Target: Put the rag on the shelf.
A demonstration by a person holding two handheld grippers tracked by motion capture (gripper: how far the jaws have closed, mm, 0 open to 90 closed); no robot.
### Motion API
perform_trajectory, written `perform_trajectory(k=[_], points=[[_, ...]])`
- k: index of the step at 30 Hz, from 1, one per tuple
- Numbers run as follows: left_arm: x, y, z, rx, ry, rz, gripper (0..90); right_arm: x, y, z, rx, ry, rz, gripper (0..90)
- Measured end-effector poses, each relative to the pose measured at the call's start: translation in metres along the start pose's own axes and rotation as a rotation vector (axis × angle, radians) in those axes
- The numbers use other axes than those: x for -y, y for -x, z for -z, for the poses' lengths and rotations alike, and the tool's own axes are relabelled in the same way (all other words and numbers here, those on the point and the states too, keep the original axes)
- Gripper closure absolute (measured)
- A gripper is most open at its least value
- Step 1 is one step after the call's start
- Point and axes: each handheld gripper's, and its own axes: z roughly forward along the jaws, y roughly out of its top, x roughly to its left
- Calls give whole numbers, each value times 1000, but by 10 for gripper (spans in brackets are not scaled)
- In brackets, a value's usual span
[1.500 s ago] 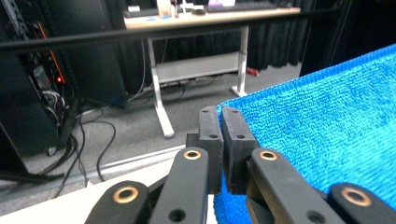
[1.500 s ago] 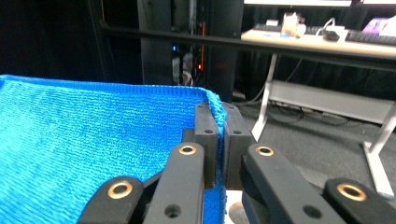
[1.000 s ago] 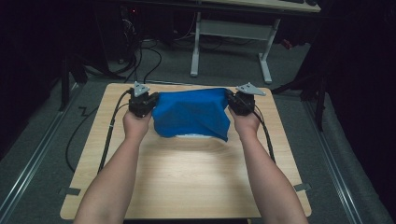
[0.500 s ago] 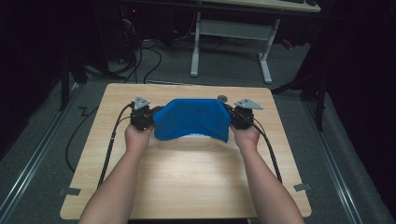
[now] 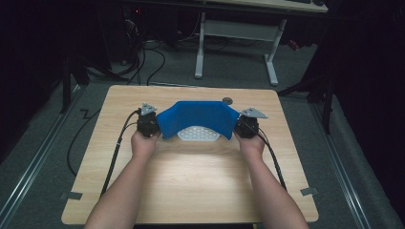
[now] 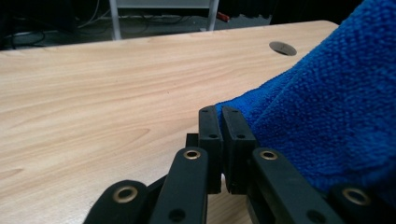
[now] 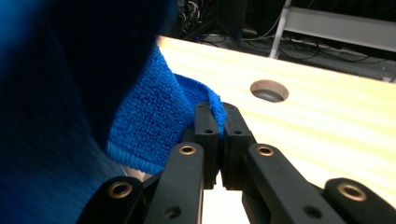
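Near the table's (image 5: 191, 191) far edge, the 2 grippers, left (image 5: 154, 125) and right (image 5: 240, 127), each pinch a corner of the blue cloth (image 5: 198, 117), jaws closed tight. Uneven pulling could slip a corner free, dropping it onto the white tray (image 5: 198, 134).

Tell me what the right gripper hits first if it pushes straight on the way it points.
Probably the bare wooden table: the right gripper, shut on the blue cloth, points just left of the round hole. Depth is unclear.
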Motion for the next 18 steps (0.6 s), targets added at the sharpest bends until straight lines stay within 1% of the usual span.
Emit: perform_trajectory(k=[2,6,10,14,18], points=[[2,1,-2,3,-5,4,875,5,2,0,-1,-14,-6,880],[3,2,-5,7,-7,7,871,8,3,0,-2,-19,-7,879],[3,2,-5,7,-8,12,863,8,2,-1,-2,-15,-5,877],[3,2,-5,9,-5,6,863,9,3,0,0,-14,-6,876],[4,4,-6,24,-10,7,863,10,2,0,1,-18,-8,875]])
